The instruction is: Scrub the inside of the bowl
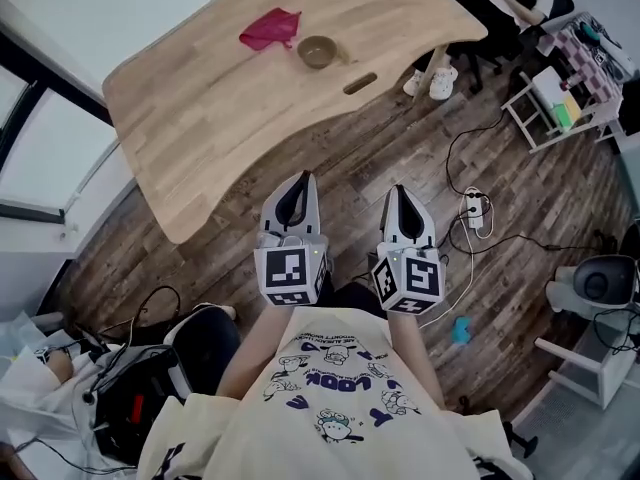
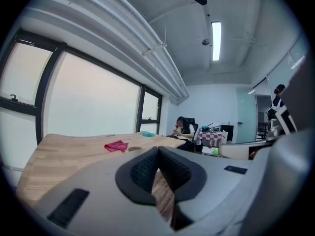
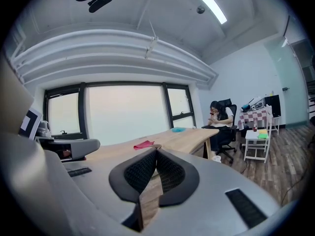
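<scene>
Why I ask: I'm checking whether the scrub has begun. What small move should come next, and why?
Probably step up to the table and bring both grippers forward toward the pink cloth. The left gripper and right gripper are shut on nothing, over the floor short of the table, while the cloth lies beside the bowl on its far part.

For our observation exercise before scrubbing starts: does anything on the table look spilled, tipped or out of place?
Nothing stands out. The bowl sits upright on the wooden table, the crumpled pink cloth lies beside it, and no spill shows.
</scene>
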Demonstrator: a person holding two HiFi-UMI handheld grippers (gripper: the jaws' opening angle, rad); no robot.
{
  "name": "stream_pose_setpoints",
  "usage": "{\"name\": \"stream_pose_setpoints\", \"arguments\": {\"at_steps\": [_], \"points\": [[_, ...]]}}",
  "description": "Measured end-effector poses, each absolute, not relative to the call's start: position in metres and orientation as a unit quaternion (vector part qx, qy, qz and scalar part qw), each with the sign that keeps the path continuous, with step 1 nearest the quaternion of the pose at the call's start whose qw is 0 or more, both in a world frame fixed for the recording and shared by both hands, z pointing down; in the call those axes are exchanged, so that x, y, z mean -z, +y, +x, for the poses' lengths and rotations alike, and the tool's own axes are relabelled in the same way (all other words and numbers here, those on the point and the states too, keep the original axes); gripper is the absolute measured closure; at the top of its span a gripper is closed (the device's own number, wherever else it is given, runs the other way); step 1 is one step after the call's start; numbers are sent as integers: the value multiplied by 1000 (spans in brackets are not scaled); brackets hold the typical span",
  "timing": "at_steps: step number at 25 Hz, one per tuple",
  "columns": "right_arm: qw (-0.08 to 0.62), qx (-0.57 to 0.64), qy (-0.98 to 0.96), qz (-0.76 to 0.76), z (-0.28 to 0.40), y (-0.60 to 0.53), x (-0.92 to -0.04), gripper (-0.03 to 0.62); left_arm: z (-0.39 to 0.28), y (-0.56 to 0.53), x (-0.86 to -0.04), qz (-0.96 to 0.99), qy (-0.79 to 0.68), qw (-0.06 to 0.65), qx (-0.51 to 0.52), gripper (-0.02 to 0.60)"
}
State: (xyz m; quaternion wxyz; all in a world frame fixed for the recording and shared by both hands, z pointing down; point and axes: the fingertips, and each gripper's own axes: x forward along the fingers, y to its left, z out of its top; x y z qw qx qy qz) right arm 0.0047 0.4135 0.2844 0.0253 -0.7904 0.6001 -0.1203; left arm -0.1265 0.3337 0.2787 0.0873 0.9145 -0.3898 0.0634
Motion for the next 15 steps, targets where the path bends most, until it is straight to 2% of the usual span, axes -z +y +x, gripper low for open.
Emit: {"name": "stream_pose_setpoints", "arguments": {"at_steps": [15], "points": [[15, 142, 606, -783, 36, 342, -297, 600, -97, 262, -297, 905, -404, 110, -73, 552]]}}
